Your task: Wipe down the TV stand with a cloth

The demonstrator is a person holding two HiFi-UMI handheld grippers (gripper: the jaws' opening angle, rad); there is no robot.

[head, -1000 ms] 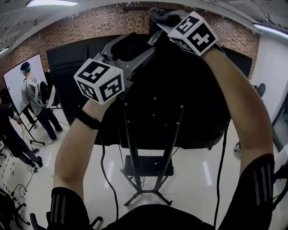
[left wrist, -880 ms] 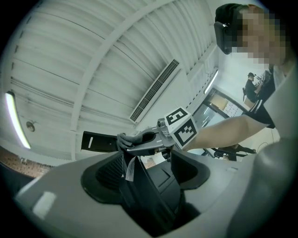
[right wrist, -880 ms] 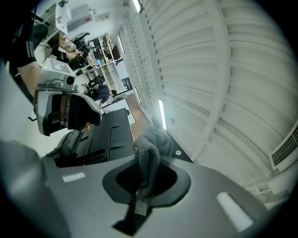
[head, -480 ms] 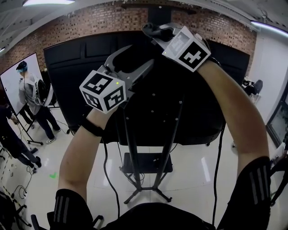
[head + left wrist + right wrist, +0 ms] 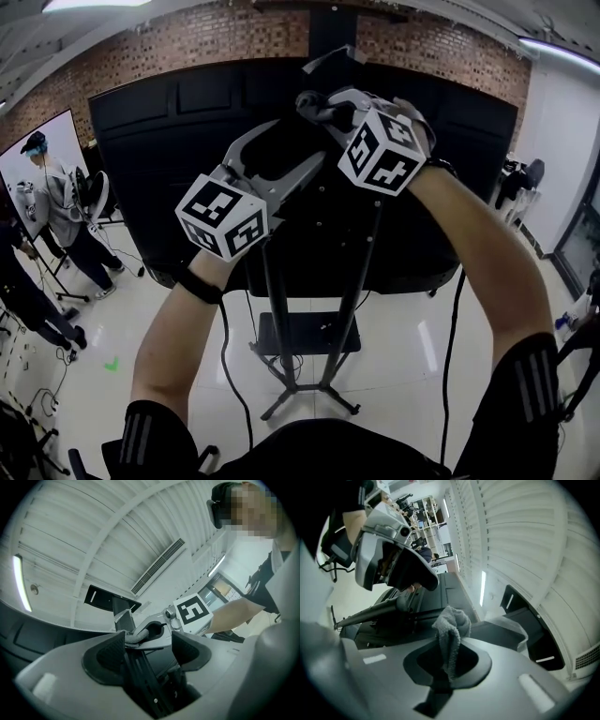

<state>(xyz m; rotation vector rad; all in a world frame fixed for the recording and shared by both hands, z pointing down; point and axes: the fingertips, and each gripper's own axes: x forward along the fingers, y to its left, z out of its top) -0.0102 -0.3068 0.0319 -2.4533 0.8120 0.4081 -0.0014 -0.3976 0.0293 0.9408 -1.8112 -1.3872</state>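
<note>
The black TV (image 5: pixel 159 141) hangs with its back toward me on a black TV stand (image 5: pixel 270 309), a pole frame with a small shelf (image 5: pixel 309 343) low down. Both grippers are raised in front of the TV's back. My right gripper (image 5: pixel 317 103) is shut on a grey cloth (image 5: pixel 323 105) near the top of the stand's column. In the right gripper view the cloth (image 5: pixel 452 630) sticks up between the jaws of the right gripper (image 5: pixel 447 663). My left gripper (image 5: pixel 289 152) sits just below it, open and holding nothing. The left gripper view shows the left gripper (image 5: pixel 147 652) astride the stand's pole (image 5: pixel 140 677).
People stand by a whiteboard (image 5: pixel 37 150) at the far left. Cables (image 5: pixel 223 375) trail down from the TV onto the glossy white floor. A brick wall (image 5: pixel 216 37) rises behind the TV. Further equipment sits at the right edge (image 5: pixel 520 178).
My right gripper has come down and to the left with the cloth, closer to the left gripper. The left gripper has shifted slightly right and stays open.
</note>
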